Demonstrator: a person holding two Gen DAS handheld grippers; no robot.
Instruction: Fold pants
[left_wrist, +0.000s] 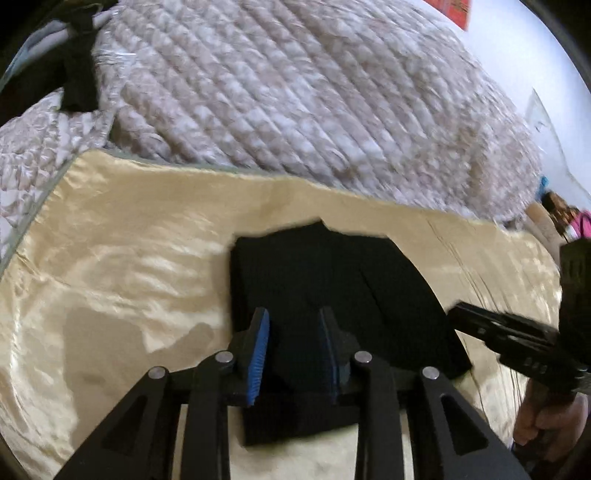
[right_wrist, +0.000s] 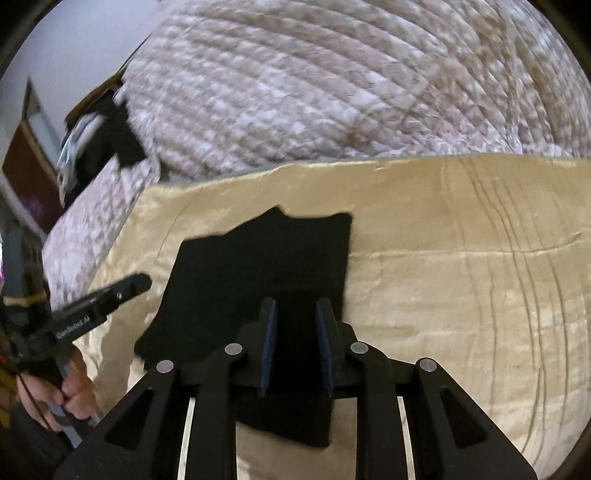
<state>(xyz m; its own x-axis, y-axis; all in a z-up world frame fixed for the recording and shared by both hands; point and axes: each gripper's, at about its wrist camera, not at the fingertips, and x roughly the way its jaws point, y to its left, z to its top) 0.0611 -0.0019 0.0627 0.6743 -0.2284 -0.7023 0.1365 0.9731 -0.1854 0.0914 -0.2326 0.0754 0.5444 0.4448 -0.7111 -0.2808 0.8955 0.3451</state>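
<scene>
The quilt (left_wrist: 295, 92) is motion-blurred; the pants' (right_wrist: 258, 266) folds vanish in blackness.

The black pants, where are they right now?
In both views the folded black pants lie on the gold cloth, just ahead of both tools, below the quilt.

Soft daylight; sheen on satin sheet (left_wrist: 129, 258); motion blur, fisheye warp, dark corners.
</scene>
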